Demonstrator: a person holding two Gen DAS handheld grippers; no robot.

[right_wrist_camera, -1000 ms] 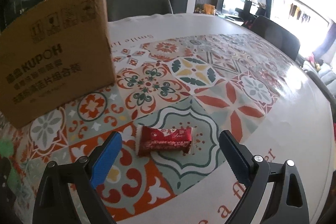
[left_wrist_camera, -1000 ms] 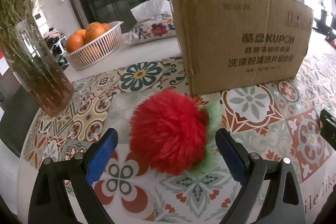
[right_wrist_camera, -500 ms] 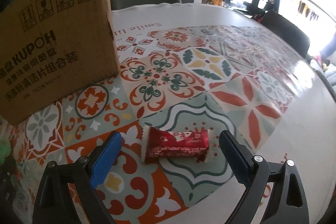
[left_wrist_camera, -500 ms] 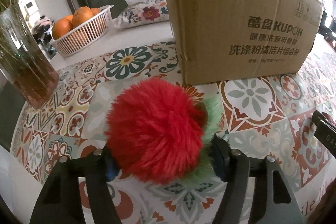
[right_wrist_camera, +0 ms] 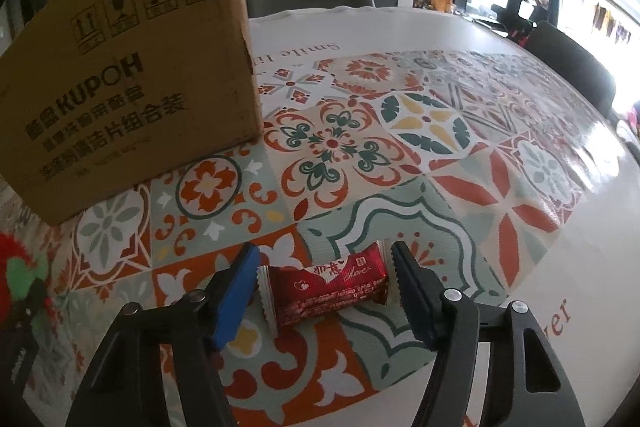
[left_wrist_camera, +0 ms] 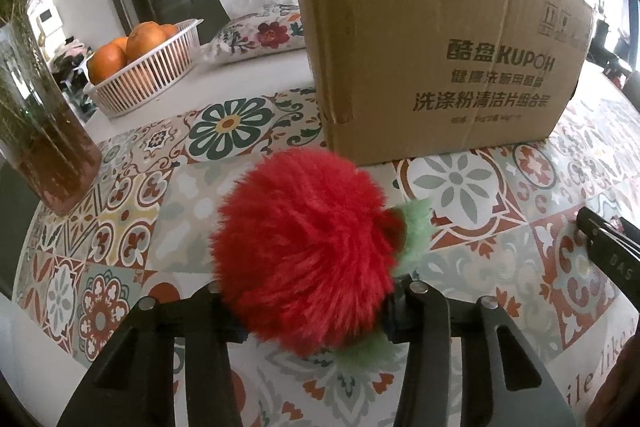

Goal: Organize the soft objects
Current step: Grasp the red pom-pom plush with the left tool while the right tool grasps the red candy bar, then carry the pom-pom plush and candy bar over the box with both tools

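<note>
- Far left in the left wrist view there's a glass vase (left_wrist_camera: 44, 131) with dried stems, then a white basket (left_wrist_camera: 148, 75) of oranges (left_wrist_camera: 128, 47), and a floral tissue pouch (left_wrist_camera: 260, 33) behind.
- The left gripper (left_wrist_camera: 312, 311) is closing on the fluffy red plush ball (left_wrist_camera: 304, 259); the fur bulges over both jaws, so the pads look pressed in. The ball is roundish with no real long axis, and its green leafy bit (left_wrist_camera: 416, 227) sticks out to the right.
- The cardboard box (left_wrist_camera: 436, 55) stands upright just behind the ball on the tiled-pattern tabletop (left_wrist_camera: 472, 195).
- In the right wrist view, the right gripper (right_wrist_camera: 324, 283) is closing around a red snack packet (right_wrist_camera: 328, 285) lying flat on the tabletop.
- The packet's long axis runs left to right, jaw to jaw. The left crimped end touches the blue pad; whether the right end touches, I can't tell.
</note>
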